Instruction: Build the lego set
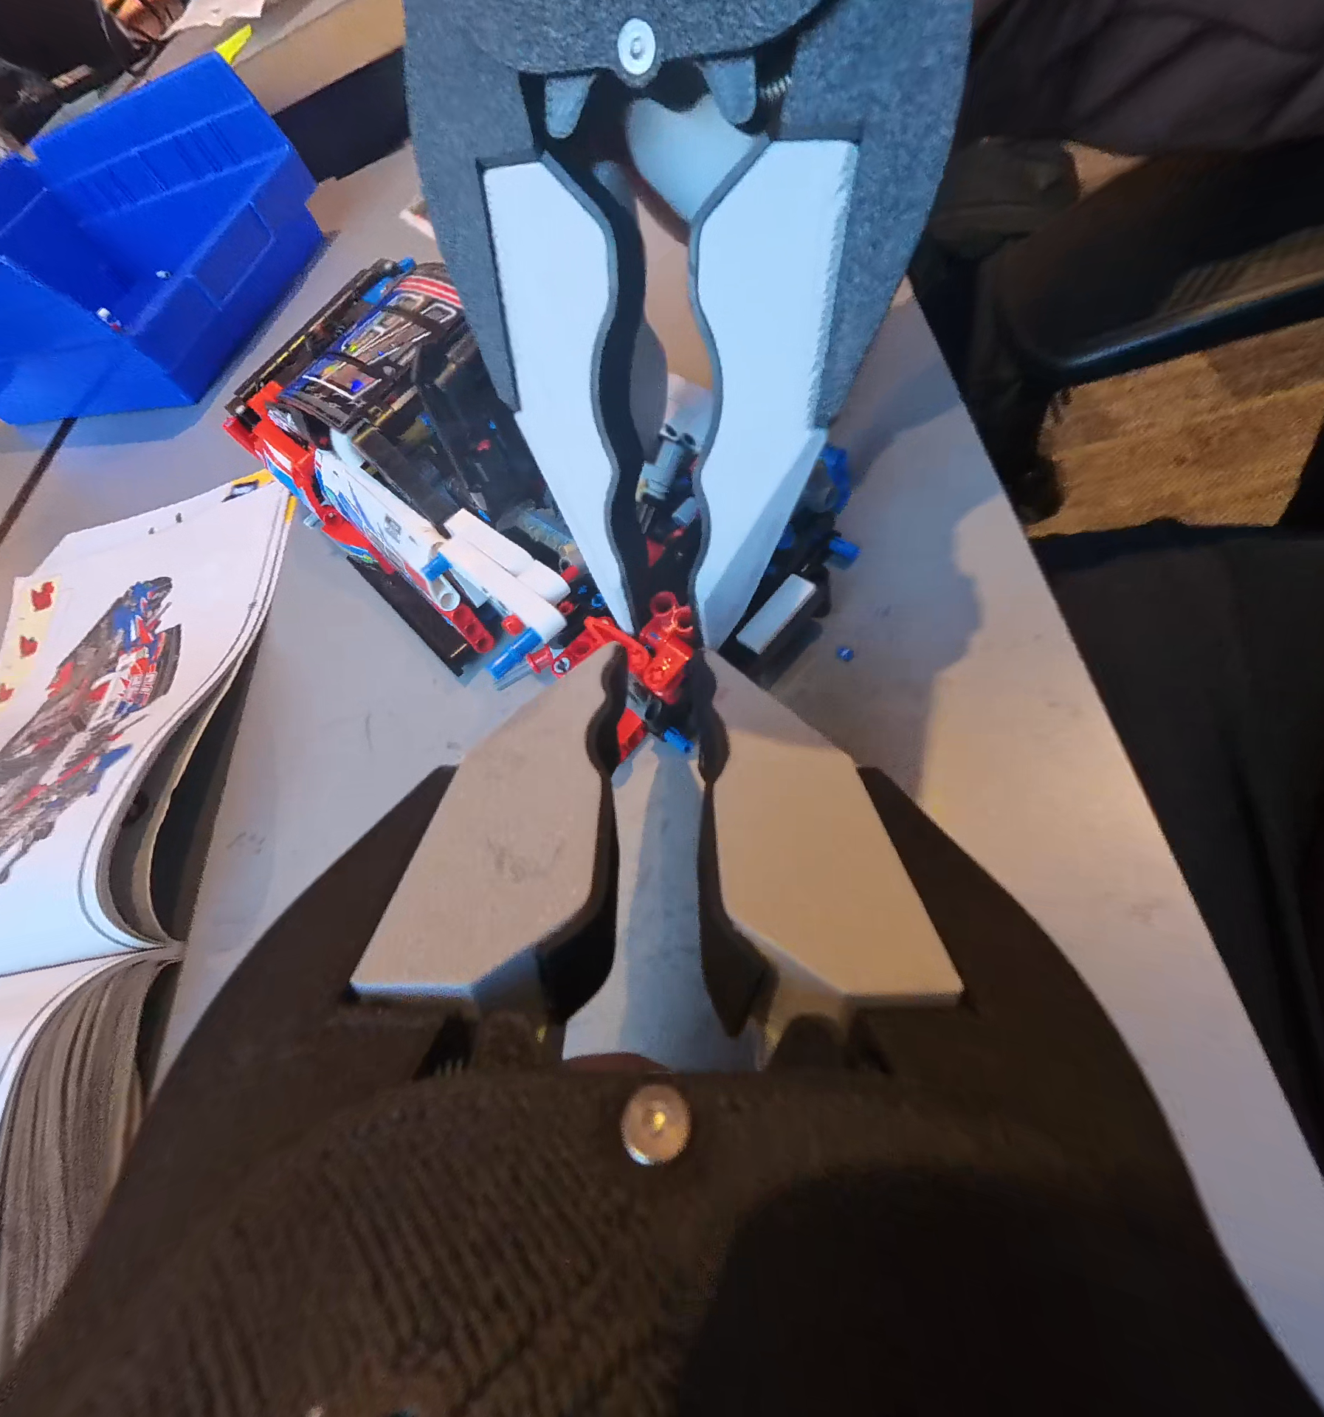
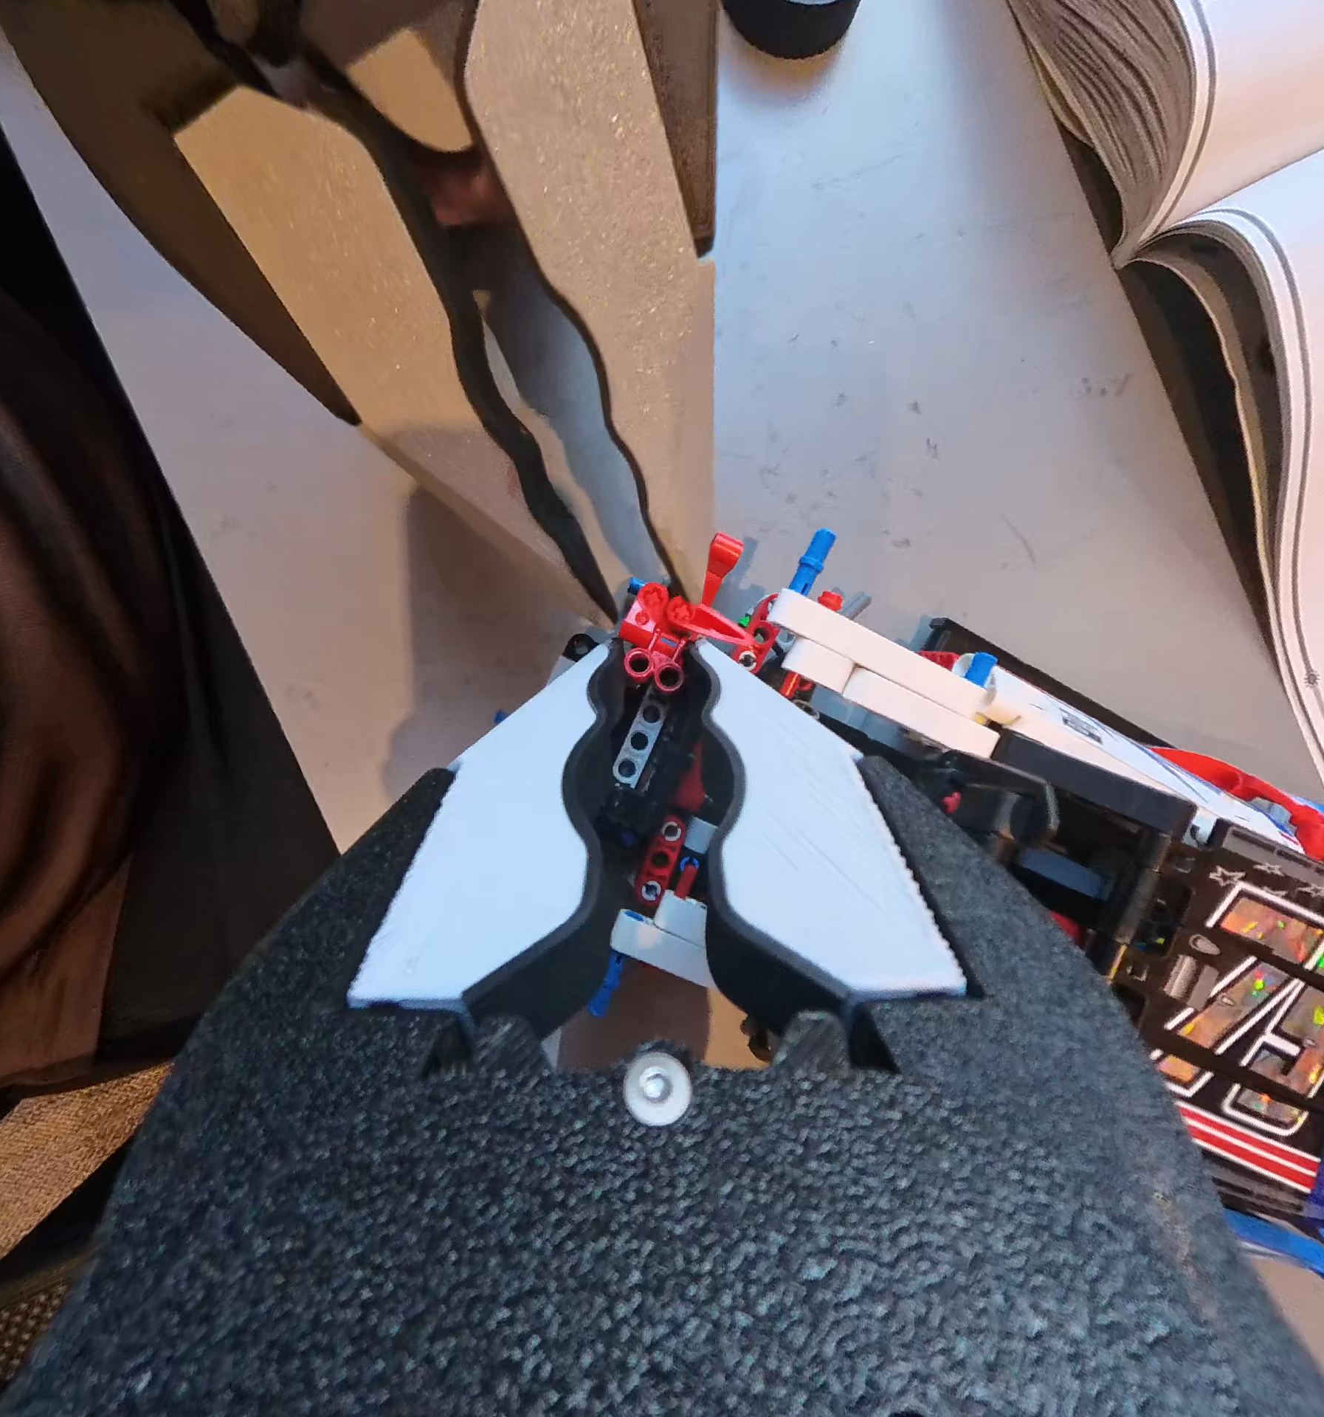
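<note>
A partly built lego race car (image 1: 383, 429) of black, white, red and blue plastic lies on the pale grey tabletop (image 1: 950, 767), filling the middle of the left wrist view and running off to the lower right in the right wrist view. At its front end a small cluster of red pin-hole connector pieces (image 1: 663, 652) sticks out, sitting at the centre of both views. The left gripper (image 1: 659, 675), with tan pads on a dark body, comes up from the bottom of its own view; its fingertips stand narrowly apart and pinch that red cluster. The right gripper (image 2: 655, 652), with white pads on a speckled black body, meets it tip to tip from the opposite side, its jaws narrow around the car's grey and red beams, just touching the same cluster. An open instruction booklet (image 1: 91, 690) lies at the left edge of the left wrist view, and blue plastic bins (image 1: 130, 253) stand in the upper left.
</note>
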